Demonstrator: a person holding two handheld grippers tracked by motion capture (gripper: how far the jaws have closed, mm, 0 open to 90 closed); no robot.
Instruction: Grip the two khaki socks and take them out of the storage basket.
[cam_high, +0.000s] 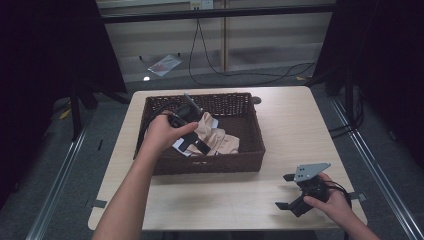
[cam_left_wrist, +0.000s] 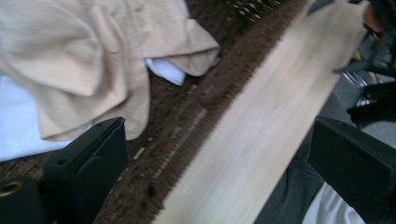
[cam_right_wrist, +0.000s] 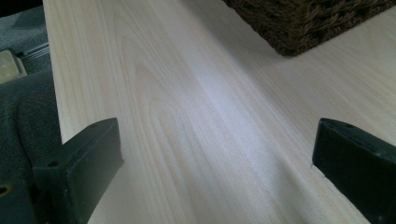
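Left claw (cam_high: 192, 140) wide open over the basket (cam_high: 250, 150), right claw (cam_high: 290, 192) wide open on the desk (cam_high: 295, 120), both empty.

Left claw sits inside the basket's near-left part, jaws spread wide, gripping nothing; one jaw is just beside the beige cloth (cam_high: 217, 137), contact can't be told. Cloth lies crumpled mid-basket on top of a white item (cam_left_wrist: 18, 126). Right claw rests near the desk's near-right corner, jaws fully apart over bare wood, well clear of the basket.
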